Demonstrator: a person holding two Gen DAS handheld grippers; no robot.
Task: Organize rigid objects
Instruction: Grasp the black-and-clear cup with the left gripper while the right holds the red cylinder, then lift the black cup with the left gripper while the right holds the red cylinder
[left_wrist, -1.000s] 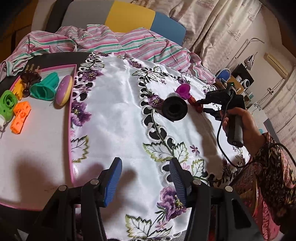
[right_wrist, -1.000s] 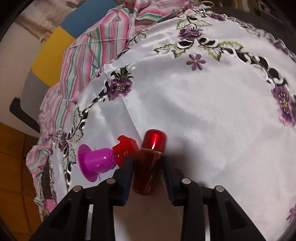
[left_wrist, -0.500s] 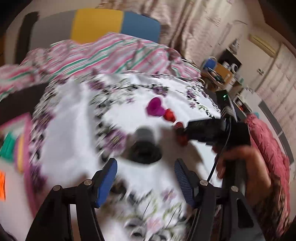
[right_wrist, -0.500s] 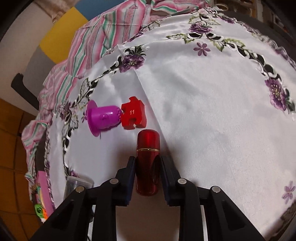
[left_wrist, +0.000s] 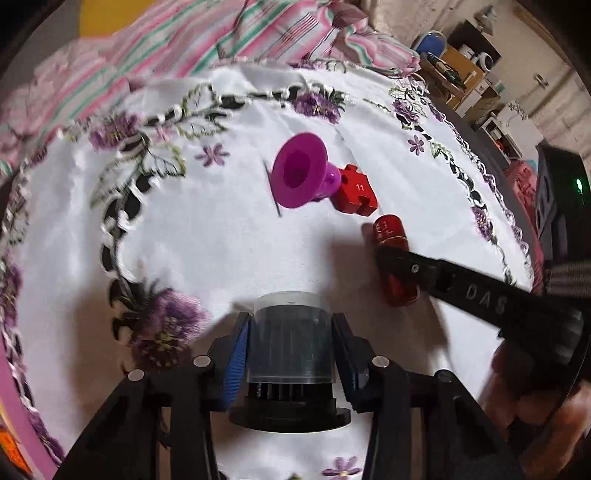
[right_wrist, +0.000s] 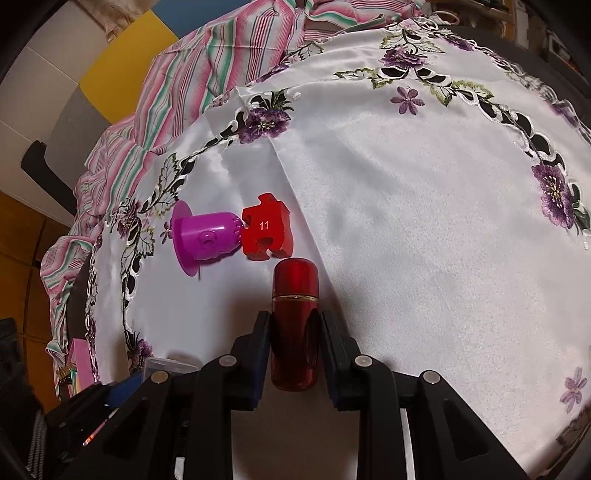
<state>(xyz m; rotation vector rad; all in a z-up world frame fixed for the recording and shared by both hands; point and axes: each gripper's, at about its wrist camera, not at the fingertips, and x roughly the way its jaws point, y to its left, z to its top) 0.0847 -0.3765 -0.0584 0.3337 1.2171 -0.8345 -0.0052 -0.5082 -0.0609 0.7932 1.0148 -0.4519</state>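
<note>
Red cylinder (right_wrist: 294, 325) is being clenched by right tool (right_wrist: 293, 341); clear-capped black spool (left_wrist: 290, 343) is being enclosed by closing left tool (left_wrist: 290, 354); lifting is called for next.

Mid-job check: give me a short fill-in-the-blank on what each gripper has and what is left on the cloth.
1. The right gripper is shut on the ____ metallic bottle.
2. The left gripper, whose jaws have just been closing, has the clear-capped black ____ between its pads.
3. The number printed on the red puzzle block is ____.
4. The purple cup lies on its side, touching the ____.

Missing words: red; cylinder; 11; red puzzle block
</note>
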